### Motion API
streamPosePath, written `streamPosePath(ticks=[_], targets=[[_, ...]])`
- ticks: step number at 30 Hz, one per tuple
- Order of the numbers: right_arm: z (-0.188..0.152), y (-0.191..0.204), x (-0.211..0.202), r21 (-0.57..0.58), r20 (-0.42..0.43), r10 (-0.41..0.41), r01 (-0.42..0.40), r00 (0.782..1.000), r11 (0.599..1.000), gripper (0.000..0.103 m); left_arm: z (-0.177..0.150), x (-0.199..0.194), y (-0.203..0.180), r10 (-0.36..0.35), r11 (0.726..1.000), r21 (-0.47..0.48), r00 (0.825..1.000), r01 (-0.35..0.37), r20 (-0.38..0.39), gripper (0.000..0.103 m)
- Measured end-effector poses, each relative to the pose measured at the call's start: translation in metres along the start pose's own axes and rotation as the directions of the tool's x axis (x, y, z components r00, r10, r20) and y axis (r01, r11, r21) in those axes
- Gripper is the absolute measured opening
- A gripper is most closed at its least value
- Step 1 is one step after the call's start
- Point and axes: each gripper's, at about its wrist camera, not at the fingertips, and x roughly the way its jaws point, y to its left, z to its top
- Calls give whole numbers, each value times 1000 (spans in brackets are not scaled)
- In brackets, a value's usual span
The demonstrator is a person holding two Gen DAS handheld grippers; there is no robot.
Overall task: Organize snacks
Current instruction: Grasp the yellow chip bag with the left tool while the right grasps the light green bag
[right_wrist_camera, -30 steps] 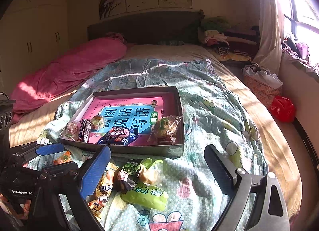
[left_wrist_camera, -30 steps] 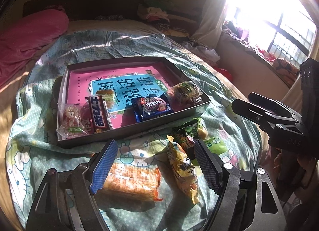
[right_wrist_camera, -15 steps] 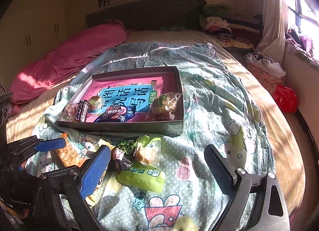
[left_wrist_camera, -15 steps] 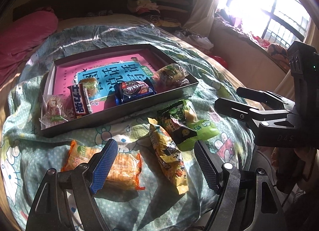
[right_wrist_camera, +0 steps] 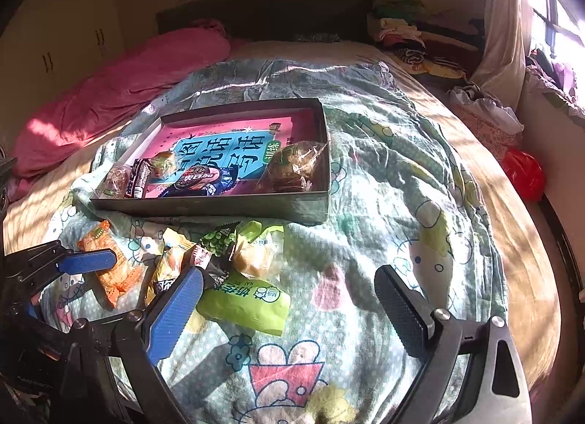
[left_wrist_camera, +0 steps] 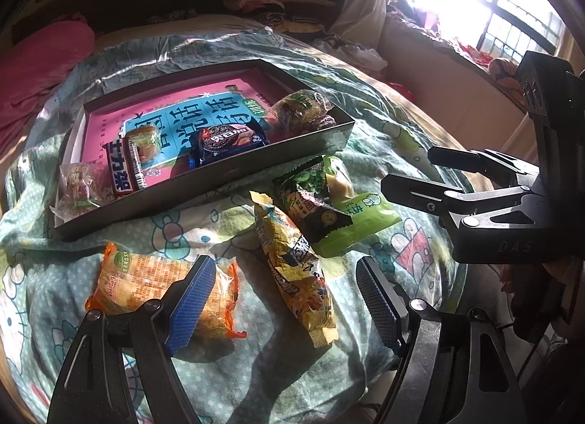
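Left gripper (left_wrist_camera: 283, 298) is hovering wide open over the yellow packet (left_wrist_camera: 292, 263) on the bed (right_wrist_camera: 384, 204) — holding nothing. Right gripper (right_wrist_camera: 289, 309) is also gaping empty beside the green packet (right_wrist_camera: 245, 301). Tray (right_wrist_camera: 219, 206) is holding five snacks.

We see a bedroom: a wide bed (right_wrist_camera: 420, 69) under a pale green cartoon-print cotton quilt (right_wrist_camera: 384, 175), a crumpled pink blanket (right_wrist_camera: 109, 95), a dark headboard (right_wrist_camera: 270, 11), cream wardrobe doors (right_wrist_camera: 65, 40), and a sun-flooded barred window (left_wrist_camera: 493, 3).
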Motion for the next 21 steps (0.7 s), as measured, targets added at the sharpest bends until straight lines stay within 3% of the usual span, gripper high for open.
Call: streamPosePath(ticks=[6, 12, 16, 21], targets=[[-7, -2, 11, -12, -31, -4, 4, 1000, 1000, 94, 0, 7, -2, -20, 1000, -2, 1000, 20, -15, 80], [-12, 0, 21, -32, -57, -4, 2, 998, 999, 85, 1, 14, -3, -30, 1000, 5, 999, 30, -25, 80], [-12, 2, 27, -38, -68, 8, -10, 998, 999, 80, 1, 19, -4, -41, 999, 14, 999, 41, -34, 69], [-13, 6, 35, -57, -82, 1, -6, 997, 998, 76, -1, 30, -7, -18, 999, 45, 998, 20, -59, 62]])
